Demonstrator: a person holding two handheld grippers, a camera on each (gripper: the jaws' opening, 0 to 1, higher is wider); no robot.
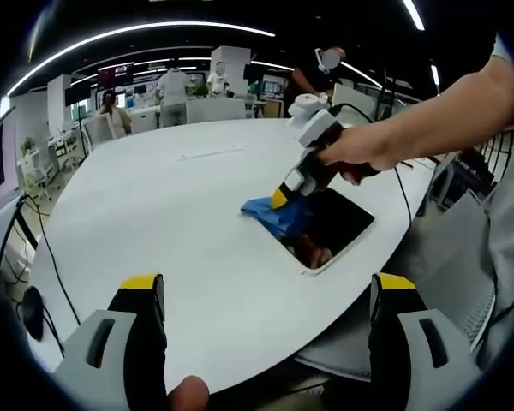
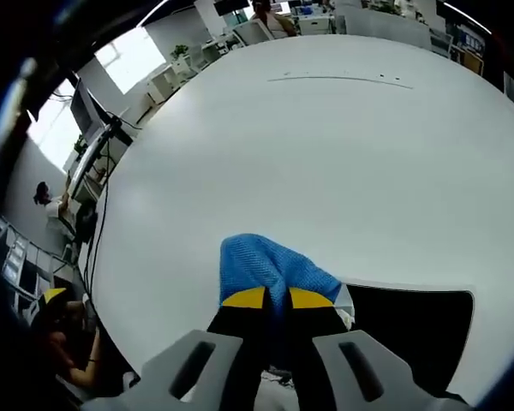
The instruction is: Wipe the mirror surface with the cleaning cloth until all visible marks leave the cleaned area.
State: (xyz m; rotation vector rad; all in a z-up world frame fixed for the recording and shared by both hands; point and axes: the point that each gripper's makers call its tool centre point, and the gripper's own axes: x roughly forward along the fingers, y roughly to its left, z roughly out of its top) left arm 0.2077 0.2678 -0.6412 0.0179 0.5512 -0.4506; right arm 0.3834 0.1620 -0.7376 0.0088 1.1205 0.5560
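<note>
Cloth (image 2: 270, 267) pinched in my right jaws (image 2: 276, 298) sits on the mirror's (image 2: 411, 330) end, glass stretching beyond along the tabletop (image 2: 325, 163) edge; my left jaws (image 1: 270, 291) spread, well apart.

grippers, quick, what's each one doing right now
Left hand-held gripper: open, holding nothing, above the white table.
Right hand-held gripper: shut on the blue cloth at the mirror edge.

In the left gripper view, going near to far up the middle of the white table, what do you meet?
This view's own left hand-held gripper with its jaws apart, then the blue cleaning cloth clamped by the right hand-held gripper at the edge of the dark rectangular mirror, then bare white oval table.
</note>
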